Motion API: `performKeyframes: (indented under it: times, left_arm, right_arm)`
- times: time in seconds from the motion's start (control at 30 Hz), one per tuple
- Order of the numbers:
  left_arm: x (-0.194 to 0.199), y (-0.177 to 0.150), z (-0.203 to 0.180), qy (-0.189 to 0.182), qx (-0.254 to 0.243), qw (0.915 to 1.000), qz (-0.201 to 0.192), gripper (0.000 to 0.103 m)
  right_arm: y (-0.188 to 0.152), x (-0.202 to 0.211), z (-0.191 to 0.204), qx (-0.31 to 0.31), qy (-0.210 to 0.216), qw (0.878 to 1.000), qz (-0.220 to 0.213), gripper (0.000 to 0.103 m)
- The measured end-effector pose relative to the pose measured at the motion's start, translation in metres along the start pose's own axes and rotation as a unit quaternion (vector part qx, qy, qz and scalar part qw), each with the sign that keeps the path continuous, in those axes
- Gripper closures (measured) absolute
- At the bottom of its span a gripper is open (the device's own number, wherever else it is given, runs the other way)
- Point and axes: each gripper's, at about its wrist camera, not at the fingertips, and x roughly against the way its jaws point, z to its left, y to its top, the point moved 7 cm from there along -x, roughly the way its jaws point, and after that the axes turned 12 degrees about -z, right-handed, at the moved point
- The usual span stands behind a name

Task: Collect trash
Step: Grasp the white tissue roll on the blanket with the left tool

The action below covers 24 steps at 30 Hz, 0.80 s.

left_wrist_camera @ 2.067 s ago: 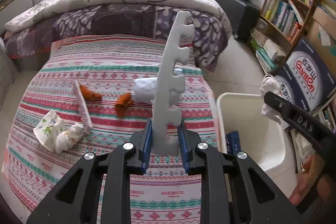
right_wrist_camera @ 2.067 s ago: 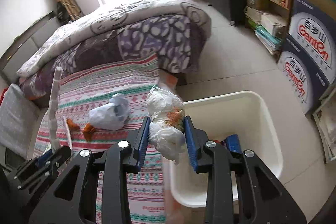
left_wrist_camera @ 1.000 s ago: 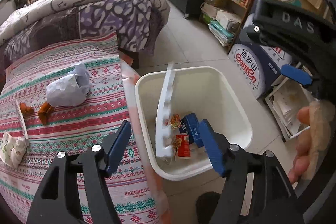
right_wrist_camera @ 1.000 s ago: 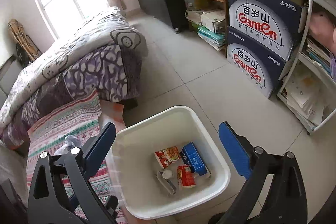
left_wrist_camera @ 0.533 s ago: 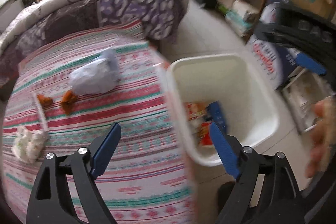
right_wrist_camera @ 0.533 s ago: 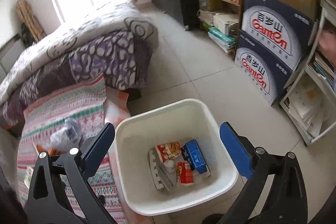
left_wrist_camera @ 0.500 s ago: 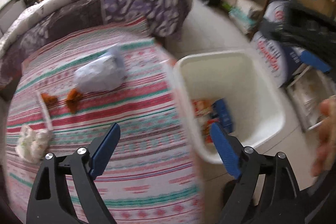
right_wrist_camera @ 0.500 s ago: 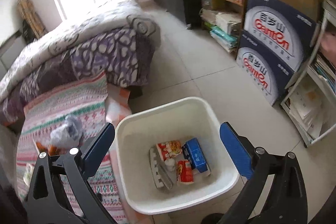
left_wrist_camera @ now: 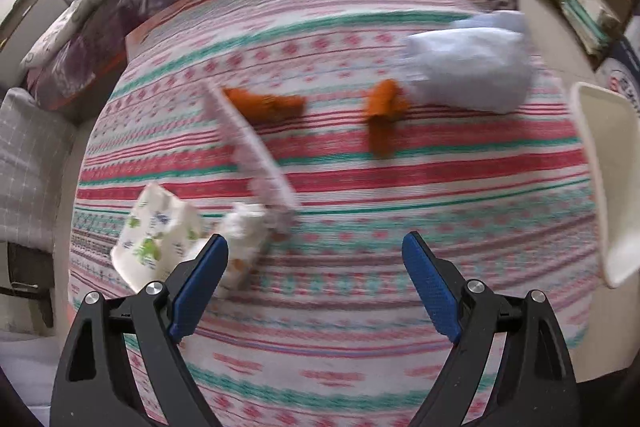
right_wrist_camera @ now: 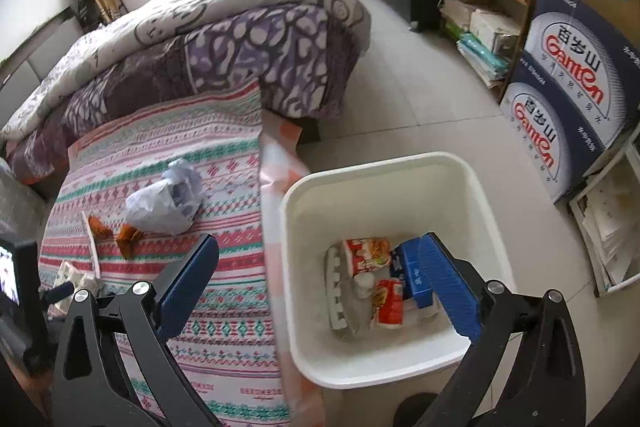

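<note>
While both grippers hang empty, the left gripper [left_wrist_camera: 314, 259] tilts steeply down over the striped red, green and white bedspread [left_wrist_camera: 400, 195] with its blue-padded fingers [left_wrist_camera: 200, 273] set wide apart and nothing between them; they have just been opening. The right gripper [right_wrist_camera: 318, 275] sits over the white plastic bin [right_wrist_camera: 476, 187] on the floor beside the bed, its fingers likewise spread wide and holding nothing.

What is left to collect lies on the bedspread. In the left wrist view, a crumpled white tissue wad [left_wrist_camera: 244, 231] sits at lower left, just beside the left finger's tip, and next to it a crushed white paper carton with green and blue print [left_wrist_camera: 156, 235]. A thin white strip [left_wrist_camera: 250, 151] runs from that wad up and to the left, its long axis slanting across the frame. Two orange peel scraps [left_wrist_camera: 264, 103] [left_wrist_camera: 382, 115] lie above centre, and a crumpled pale blue plastic bag [left_wrist_camera: 468, 67] fills the upper right, nearest the bin's rim at the right edge. The picture is smeared, so fine detail is lost.

Inside the bin, low in the right wrist view, lie a red snack packet [right_wrist_camera: 366, 255], a blue box [right_wrist_camera: 412, 271] and a grey foam strip [right_wrist_camera: 336, 291].

The left gripper is plainly the nearer one to the tissue wad and strip, which lie left of its centre line. By my reckoning it must shift toward the lower left, and close across the strip's slant rather than along it.
</note>
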Motion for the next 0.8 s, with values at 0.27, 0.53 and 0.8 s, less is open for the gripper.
performKeyframes:
  times: [0.27,0.53,0.8]
  left_arm:
    - [-0.033,-0.023,0.045,-0.008,0.026,0.9993,0.025,0.016]
    - [-0.021,-0.034,0.059,0.013,0.015,0.9997,0.013,0.063]
    - [-0.006,-0.046,0.097,0.010,0.087,0.9961,-0.002,0.074]
  right_arm:
    - [-0.009,-0.006,0.031,0.023,0.017,0.999,0.015,0.007]
    - [-0.021,-0.014,0.055,0.037,0.028,0.998,0.035,0.007]
    - [-0.037,-0.018,0.091,0.063,0.046,0.996,0.043,0.007]
